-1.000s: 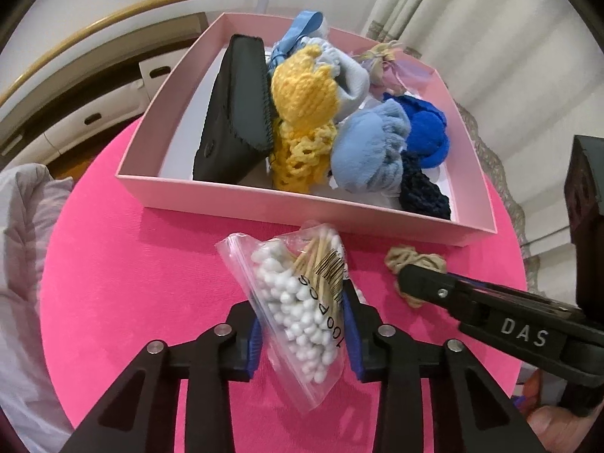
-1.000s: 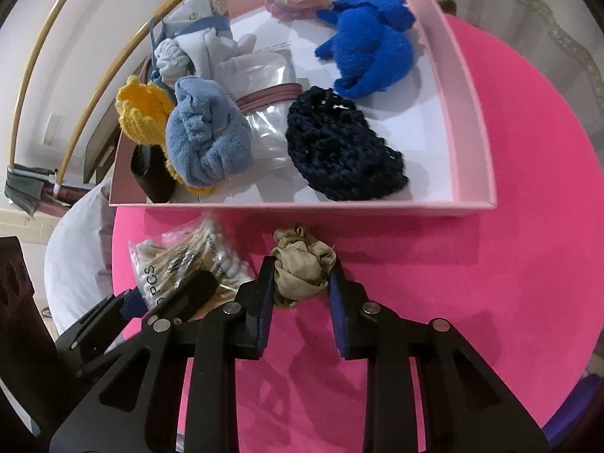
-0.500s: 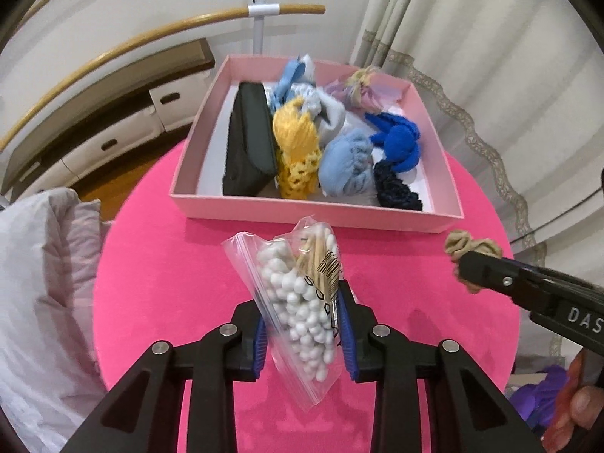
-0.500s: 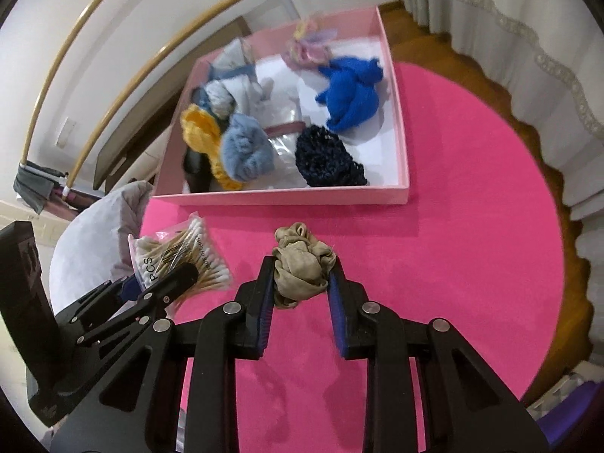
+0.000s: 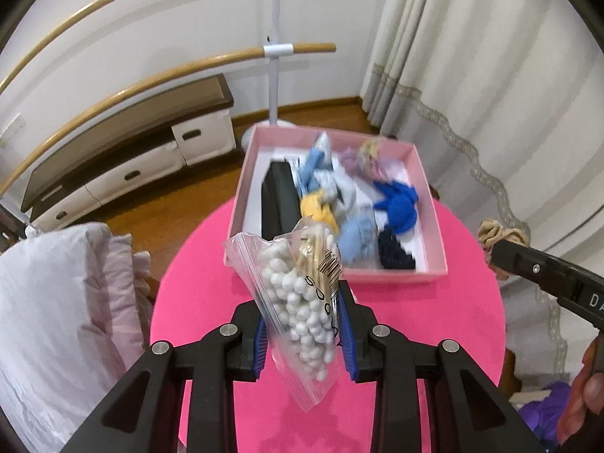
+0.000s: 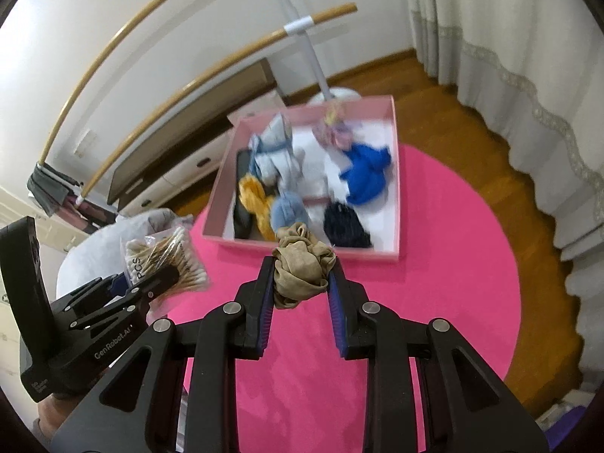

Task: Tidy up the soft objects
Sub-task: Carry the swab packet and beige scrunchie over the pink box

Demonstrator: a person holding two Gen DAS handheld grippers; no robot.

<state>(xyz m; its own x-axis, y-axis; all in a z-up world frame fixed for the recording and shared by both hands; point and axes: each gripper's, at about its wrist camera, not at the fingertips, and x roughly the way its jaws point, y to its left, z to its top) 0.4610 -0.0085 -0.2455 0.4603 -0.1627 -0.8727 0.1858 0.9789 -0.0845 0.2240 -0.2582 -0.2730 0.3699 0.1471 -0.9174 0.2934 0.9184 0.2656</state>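
My left gripper (image 5: 302,324) is shut on a clear zip bag of cotton swabs (image 5: 302,294) and holds it high above the round pink table (image 5: 434,309). My right gripper (image 6: 301,283) is shut on a beige scrunchie (image 6: 302,268), also lifted well above the table. The scrunchie also shows at the right of the left wrist view (image 5: 498,234), and the bag at the left of the right wrist view (image 6: 166,260). A pink box (image 5: 430,196) at the table's far side holds several soft items: blue, yellow, light-blue and dark knits and a black pouch.
A white pillow (image 5: 56,302) lies left of the table. A low cabinet (image 5: 124,151) and a white pole with curved wooden rails (image 5: 275,53) stand behind it. Curtains (image 5: 490,75) hang at the right. Wooden floor surrounds the table.
Both grippers have risen and pulled back from the table with the bag and the scrunchie still held. The box now looks smaller and farther away.
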